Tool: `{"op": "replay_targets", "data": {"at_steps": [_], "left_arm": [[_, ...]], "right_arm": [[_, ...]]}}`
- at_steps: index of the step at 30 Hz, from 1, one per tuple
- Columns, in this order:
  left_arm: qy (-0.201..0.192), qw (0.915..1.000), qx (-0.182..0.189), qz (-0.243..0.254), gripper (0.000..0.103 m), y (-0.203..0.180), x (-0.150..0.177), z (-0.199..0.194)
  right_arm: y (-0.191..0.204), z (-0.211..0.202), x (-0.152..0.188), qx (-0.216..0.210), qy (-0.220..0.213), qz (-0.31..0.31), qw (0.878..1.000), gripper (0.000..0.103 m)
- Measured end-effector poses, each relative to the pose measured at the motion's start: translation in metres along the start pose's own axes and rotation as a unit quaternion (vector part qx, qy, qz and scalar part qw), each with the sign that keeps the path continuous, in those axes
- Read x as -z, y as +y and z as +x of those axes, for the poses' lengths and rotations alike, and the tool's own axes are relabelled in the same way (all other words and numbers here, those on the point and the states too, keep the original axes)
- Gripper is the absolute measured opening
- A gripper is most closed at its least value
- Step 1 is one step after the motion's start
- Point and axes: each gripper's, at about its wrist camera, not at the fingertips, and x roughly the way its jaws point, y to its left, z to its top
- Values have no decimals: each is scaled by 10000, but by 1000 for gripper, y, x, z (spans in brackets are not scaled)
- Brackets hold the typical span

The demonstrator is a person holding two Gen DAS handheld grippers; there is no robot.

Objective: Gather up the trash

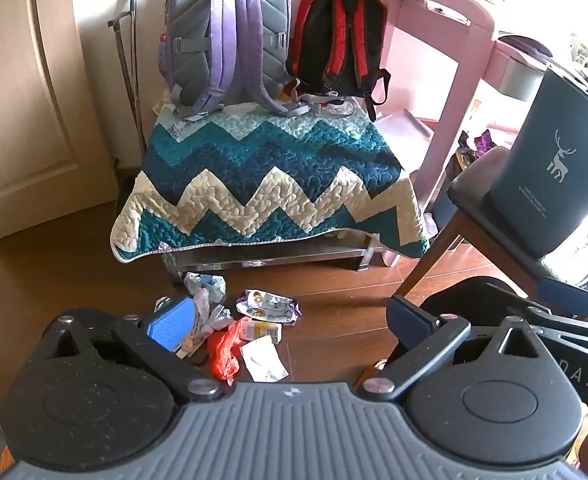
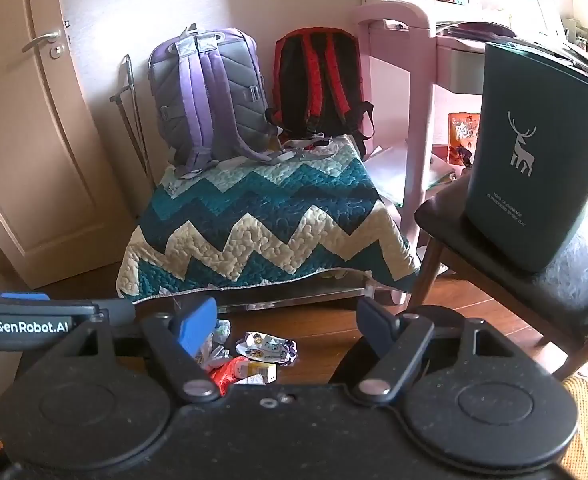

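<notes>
- Left tongs [image 1: 290,316] and right tongs [image 2: 286,326]: both released, empty.
- Trash pile [image 1: 234,328] lies on the near floor [image 1: 334,336].
- Lower vertically; take one wrapper [image 1: 268,305] at a time.
- Deposit in the deer-print bin [image 1: 554,160], right.

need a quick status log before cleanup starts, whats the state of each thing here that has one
left gripper: open, empty
right gripper: open, empty
dark teal bin with white deer print: upright on the black chair seat
pile of crumpled wrappers: loose on the wooden floor, uncollected
purple and grey backpack: upright against the wall
red and black backpack: upright against the wall
zigzag quilt: draped over the bench
cream door: shut
</notes>
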Motion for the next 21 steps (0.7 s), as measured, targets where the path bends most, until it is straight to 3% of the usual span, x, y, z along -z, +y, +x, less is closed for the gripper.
{"op": "replay_targets", "data": {"at_steps": [21], "left_arm": [[127,9999,49,-58,103,-5,4,9]], "right_arm": [[-1,7,1,63,133,42,9999,77]]}}
